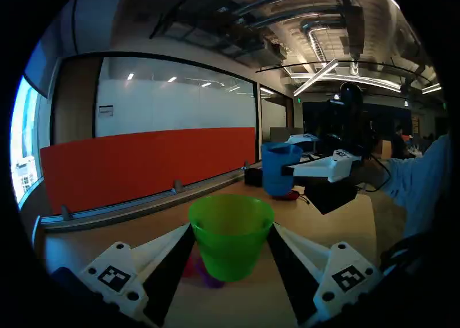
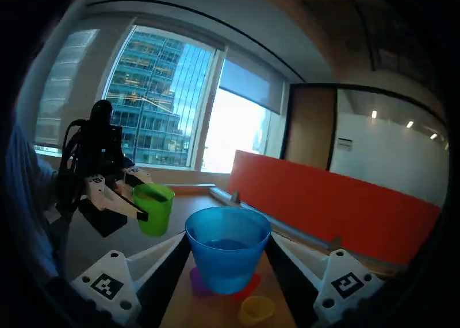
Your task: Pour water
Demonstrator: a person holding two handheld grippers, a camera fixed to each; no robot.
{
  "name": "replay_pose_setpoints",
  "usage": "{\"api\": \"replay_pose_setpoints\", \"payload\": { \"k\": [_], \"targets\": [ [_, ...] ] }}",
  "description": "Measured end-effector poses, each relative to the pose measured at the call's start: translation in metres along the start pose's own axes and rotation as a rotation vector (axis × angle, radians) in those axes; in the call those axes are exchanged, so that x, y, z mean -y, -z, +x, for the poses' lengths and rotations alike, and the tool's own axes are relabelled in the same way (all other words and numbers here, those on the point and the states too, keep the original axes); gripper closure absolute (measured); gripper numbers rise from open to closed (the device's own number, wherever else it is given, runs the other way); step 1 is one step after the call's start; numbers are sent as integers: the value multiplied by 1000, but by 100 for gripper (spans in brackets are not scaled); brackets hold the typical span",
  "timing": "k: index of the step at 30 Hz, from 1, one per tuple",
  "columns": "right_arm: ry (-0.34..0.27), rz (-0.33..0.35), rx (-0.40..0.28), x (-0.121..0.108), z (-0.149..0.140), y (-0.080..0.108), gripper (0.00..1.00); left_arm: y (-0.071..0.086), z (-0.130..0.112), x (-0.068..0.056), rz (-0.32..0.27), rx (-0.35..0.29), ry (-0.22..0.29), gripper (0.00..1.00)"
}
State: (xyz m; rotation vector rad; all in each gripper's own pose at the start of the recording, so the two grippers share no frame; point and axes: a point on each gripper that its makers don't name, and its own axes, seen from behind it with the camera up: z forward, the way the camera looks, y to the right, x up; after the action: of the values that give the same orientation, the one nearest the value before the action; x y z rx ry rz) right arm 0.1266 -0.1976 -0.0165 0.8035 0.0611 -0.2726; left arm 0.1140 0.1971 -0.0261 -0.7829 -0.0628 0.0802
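Wooden tabletop (image 1: pixel 345 224) beside orange wall panel (image 1: pixel 144 161); my left gripper (image 1: pixel 231 231) clamped on upright green cup (image 1: pixel 231 247), right gripper (image 2: pixel 227 239) gripping upright blue cup (image 2: pixel 227 267), water (image 2: pixel 225 244) inside; green cup at its 10 o'clock

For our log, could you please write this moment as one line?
left gripper: green cup | right gripper: blue cup with water, upright

We find no legible text, number or brand in either view. Square black-and-white code markers (image 1: pixel 113 277) sit on the fingers (image 1: pixel 150 249) of the left gripper (image 1: pixel 231 227), lower left and lower right of the frame, and likewise on the right gripper (image 2: pixel 228 236); they bear patterns, not letters. A small white wall notice (image 1: pixel 105 111), upper left, is too small to read.
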Motion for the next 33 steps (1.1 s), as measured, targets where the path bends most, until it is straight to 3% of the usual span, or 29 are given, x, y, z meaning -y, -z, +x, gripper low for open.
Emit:
{"api": "replay_pose_setpoints", "payload": {
  "k": [15, 33],
  "targets": [
    [193, 1, -11, 0, 23, -7, 11, -10, -3, -25, -52, 6, -13, 15],
    [421, 0, -26, -8, 61, -22, 11, -20, -6, -42, -91, 6, -9, 15]
  ]
}}
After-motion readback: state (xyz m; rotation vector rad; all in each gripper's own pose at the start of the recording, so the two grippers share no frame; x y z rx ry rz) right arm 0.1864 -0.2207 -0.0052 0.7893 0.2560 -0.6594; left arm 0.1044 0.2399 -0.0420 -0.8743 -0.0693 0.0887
